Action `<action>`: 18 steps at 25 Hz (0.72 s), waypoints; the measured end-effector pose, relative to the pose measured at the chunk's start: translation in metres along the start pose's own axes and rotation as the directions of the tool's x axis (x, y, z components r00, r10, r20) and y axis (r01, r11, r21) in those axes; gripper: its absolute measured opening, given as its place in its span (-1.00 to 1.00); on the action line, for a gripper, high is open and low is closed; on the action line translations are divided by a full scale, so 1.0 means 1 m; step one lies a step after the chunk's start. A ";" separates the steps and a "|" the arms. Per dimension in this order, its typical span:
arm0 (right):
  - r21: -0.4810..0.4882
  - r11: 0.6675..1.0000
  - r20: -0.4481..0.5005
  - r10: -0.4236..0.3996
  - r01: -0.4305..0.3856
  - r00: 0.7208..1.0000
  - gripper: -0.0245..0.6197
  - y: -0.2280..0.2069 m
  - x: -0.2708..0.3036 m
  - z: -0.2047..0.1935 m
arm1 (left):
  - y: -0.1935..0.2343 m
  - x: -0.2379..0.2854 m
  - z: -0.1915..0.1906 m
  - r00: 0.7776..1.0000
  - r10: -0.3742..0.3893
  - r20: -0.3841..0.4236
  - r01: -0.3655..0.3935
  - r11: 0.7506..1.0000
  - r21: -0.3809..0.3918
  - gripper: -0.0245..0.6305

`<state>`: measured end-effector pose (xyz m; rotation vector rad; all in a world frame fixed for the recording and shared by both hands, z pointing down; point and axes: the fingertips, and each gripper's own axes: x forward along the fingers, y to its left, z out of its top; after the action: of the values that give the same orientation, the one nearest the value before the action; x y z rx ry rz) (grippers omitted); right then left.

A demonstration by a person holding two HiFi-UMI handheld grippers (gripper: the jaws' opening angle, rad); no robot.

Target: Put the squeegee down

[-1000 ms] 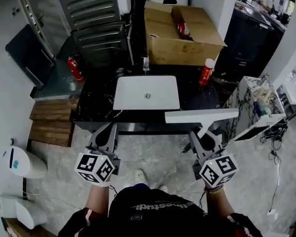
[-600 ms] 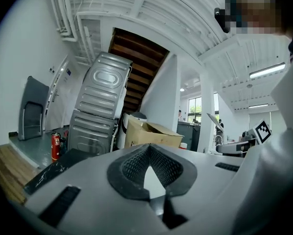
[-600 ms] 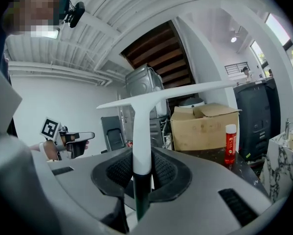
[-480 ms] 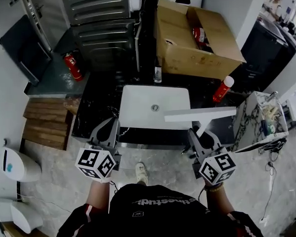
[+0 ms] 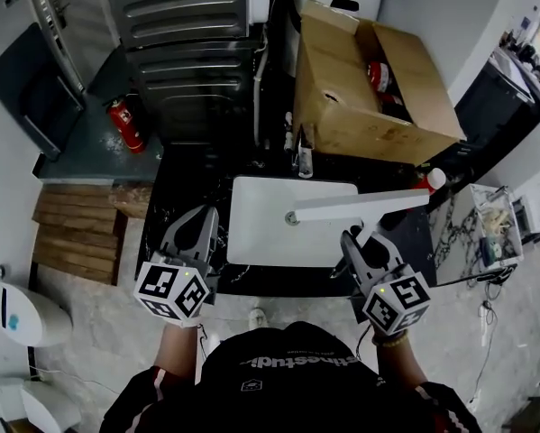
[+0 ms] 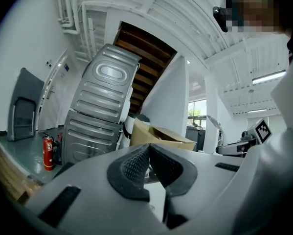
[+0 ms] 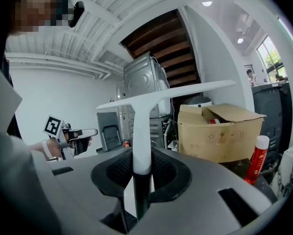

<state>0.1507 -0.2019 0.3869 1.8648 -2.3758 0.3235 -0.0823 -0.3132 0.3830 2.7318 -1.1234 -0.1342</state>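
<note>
A white squeegee with a long blade and a dark lower handle is held upright in my right gripper, whose jaws are shut on the handle. In the head view its blade hangs crosswise over the right half of the white sink basin. The right gripper view shows the squeegee rising from between the pads of the right gripper. My left gripper is shut with nothing in it, at the basin's left edge over the black countertop. In its own view the left gripper's pads meet at the tip.
An open cardboard box stands at the back right of the counter. Beside it stands a red can with a white cap, and a small bottle stands behind the basin. A steel appliance and a fire extinguisher are at the back left.
Both grippers have moved forward from in front of the counter to over it. The squeegee's blade now hangs over the basin. Both grips are unchanged.
</note>
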 end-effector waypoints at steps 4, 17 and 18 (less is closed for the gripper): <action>0.000 1.000 -0.034 0.020 -0.020 0.999 -0.60 -0.008 0.020 -0.004 | 0.007 0.015 -0.007 1.000 0.004 -0.015 -0.004 1.000 -0.016 -0.88; 0.075 0.950 -0.450 0.303 -0.302 0.840 -0.60 0.012 0.106 -0.116 | 0.003 0.014 -0.058 0.988 0.072 -0.137 -0.079 0.996 -0.041 -0.88; 0.094 0.945 -0.481 0.319 -0.314 0.817 -0.60 0.015 0.115 -0.133 | 0.007 0.011 -0.058 0.987 0.088 -0.138 -0.094 0.995 -0.040 -0.88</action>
<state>0.1013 -0.2767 0.5393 1.1801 -2.2944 0.7419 -0.0704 -0.3180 0.4407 2.5994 -1.1885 0.0377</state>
